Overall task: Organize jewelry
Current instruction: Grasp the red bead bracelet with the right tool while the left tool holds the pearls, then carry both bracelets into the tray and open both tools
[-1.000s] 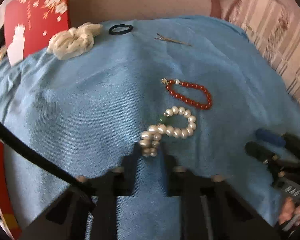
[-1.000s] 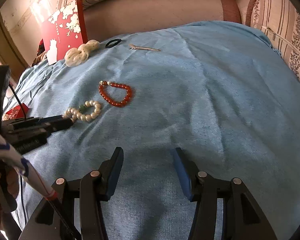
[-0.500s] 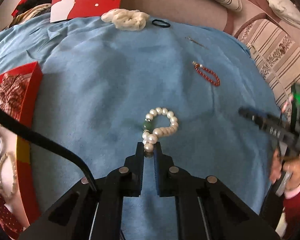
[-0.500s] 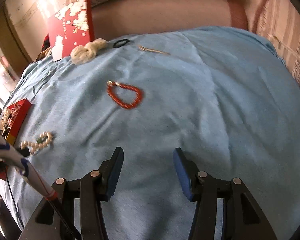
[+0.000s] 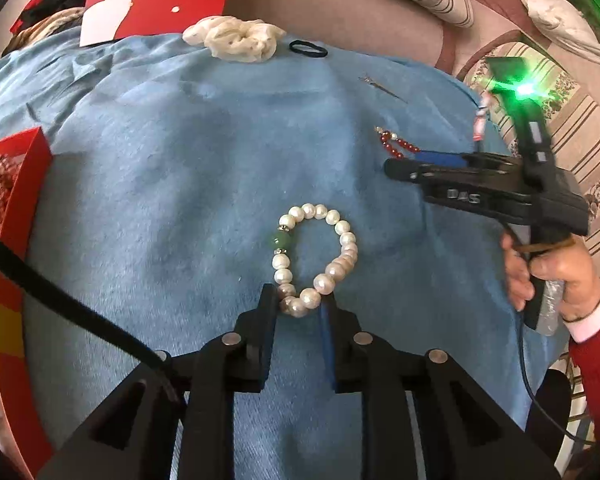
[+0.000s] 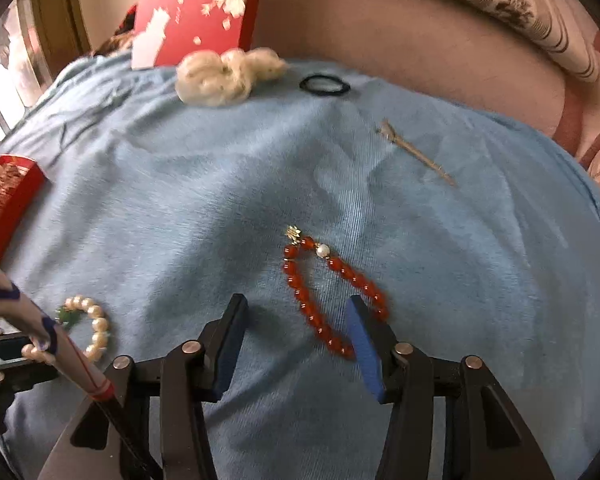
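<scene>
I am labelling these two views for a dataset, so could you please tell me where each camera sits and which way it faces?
Left wrist: on the left gripper, angled down at the pearl bracelet between its opening jaws; the right hand shows.
Right wrist: on the right gripper, angled down at the red bracelet, its jaws apart; no hand shows.
Shared: both bracelets, blue cloth, white scrunchie, black hair tie.

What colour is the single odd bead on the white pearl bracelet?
Green: one jade-like bead among the white pearl bracelet's beads, clearest in the left wrist view.
</scene>
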`<state>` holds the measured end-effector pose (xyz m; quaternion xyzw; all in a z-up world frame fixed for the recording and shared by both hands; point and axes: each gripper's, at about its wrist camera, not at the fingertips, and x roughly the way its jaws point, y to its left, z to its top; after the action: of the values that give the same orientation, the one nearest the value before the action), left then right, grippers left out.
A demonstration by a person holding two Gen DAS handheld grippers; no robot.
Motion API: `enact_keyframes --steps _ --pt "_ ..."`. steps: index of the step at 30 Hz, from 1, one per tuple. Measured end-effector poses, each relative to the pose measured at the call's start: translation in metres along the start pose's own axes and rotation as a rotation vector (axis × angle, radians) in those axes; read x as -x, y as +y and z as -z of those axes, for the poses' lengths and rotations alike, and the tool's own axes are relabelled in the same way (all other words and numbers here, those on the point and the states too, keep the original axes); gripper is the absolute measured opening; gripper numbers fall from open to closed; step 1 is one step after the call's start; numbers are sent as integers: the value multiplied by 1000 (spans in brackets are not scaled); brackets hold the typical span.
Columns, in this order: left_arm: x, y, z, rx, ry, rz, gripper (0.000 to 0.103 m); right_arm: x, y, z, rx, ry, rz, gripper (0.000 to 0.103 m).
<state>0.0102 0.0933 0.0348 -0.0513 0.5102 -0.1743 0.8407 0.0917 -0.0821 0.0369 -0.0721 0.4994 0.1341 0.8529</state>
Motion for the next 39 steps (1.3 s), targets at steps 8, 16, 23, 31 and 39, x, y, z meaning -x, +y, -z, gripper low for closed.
enact_keyframes --steps 8,16,23,31,39 --pt "20 -23 8 -161 -51 -74 23 2 -10 0 -28 -5 -3 12" --pt "13 -45 8 -265 -29 -72 26 20 -17 5 -90 -16 -58 8" --pt "-14 -69 4 -387 33 -120 10 51 -21 16 -120 -49 -95 8" --pt "22 -46 -7 -178 6 -23 8 93 -17 27 -159 -90 -158 8" --pt "119 -22 4 -68 -128 -104 8 135 7 39 -149 -129 -197 8"
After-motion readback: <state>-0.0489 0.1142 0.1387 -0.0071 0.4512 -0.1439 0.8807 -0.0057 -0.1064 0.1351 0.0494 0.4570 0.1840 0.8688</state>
